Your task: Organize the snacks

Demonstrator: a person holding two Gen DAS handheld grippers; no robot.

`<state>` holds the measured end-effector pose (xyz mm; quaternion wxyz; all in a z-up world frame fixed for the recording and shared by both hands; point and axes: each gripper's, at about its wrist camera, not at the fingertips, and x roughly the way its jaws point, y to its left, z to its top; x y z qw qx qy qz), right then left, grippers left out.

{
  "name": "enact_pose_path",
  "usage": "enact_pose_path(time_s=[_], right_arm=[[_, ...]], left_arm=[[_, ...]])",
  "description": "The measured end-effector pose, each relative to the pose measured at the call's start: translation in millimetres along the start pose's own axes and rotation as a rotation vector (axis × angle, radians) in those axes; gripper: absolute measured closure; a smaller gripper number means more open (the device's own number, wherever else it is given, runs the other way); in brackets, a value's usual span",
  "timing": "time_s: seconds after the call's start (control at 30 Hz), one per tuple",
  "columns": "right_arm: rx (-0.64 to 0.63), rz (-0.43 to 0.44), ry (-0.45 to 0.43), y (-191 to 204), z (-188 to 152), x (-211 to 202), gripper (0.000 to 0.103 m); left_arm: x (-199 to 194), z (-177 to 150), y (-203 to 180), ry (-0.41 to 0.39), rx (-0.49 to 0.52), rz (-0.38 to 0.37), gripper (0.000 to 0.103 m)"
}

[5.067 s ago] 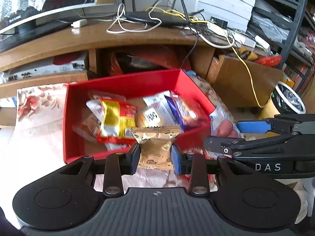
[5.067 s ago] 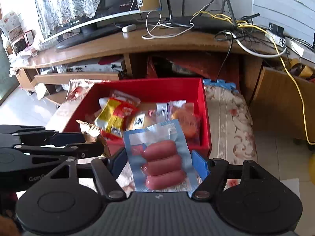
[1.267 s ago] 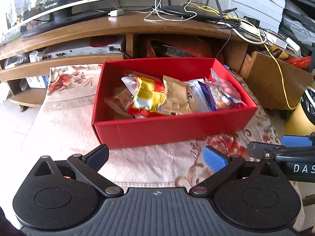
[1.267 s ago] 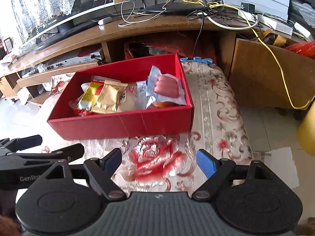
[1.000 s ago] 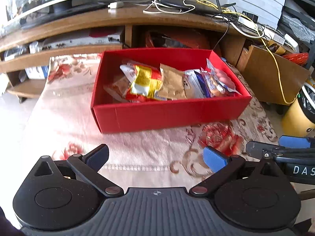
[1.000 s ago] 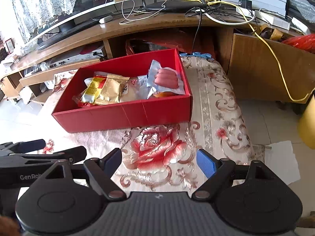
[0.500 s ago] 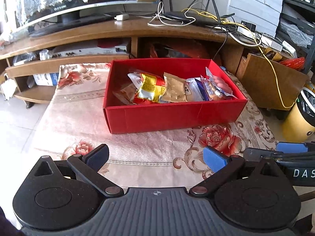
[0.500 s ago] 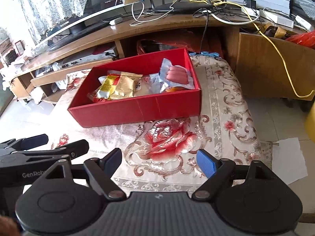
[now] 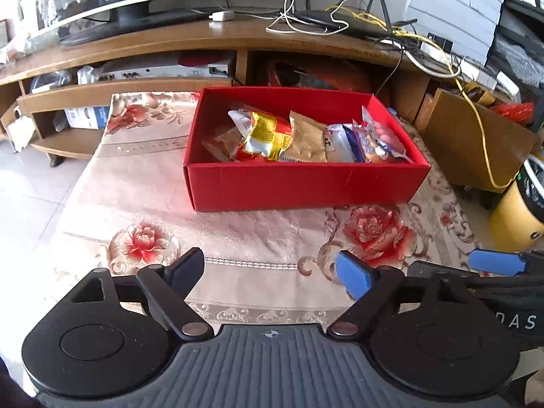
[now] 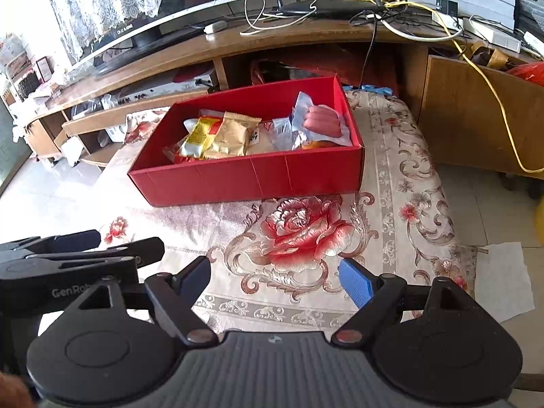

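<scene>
Both tools hang back from the red box [image 9: 306,183], well apart from it, over the floral cloth [image 9: 238,231] covering the surface. The left gripper [image 9: 270,273] has nothing between its jaws, which are closing on air; the right gripper [image 10: 273,280] has its jaws parted and empty too. All the snacks seen lie inside the box: a yellow-and-red packet [image 9: 268,136], a gold packet [image 9: 307,141], a white-and-blue wrapper [image 9: 343,142] and a sausage pack [image 10: 321,120] propped against the right-hand wall. No stray snack shows on the cloth in either view, so the sorting looks nearly or fully done. The main risk, as I judge it, is the sausage pack: it leans high on the wall and could slide out over the rim if the box is nudged. The cloth looks slick, so a push on the box may drag or bunch it. With the 2 tools close side by side, a careless reach could also knock one against the other.
</scene>
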<state>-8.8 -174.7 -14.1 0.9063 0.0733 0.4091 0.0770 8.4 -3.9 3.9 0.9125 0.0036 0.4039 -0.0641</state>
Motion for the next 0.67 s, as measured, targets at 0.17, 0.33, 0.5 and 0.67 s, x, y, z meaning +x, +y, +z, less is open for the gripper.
enact_pose_path(time_s=[0.17, 0.33, 0.5, 0.67], right_arm=[[0.003, 0.003, 0.000, -1.1, 0.4, 0.2, 0.029], [0.002, 0.005, -0.002, -0.8, 0.4, 0.2, 0.029], [0.004, 0.008, -0.002, -1.4, 0.4, -0.1, 0.028], [0.009, 0.001, -0.002, -1.8, 0.8, 0.2, 0.028]], left_arm=[[-0.8, -0.5, -1.9, -0.016, 0.012, 0.010, 0.012], [-1.2, -0.4, -2.7, -0.037, 0.041, 0.027, 0.008], [-3.1, 0.0, -5.9, -0.064, 0.075, 0.058, 0.005], [-2.9, 0.7, -3.9, -0.068, 0.068, 0.069, 0.000]])
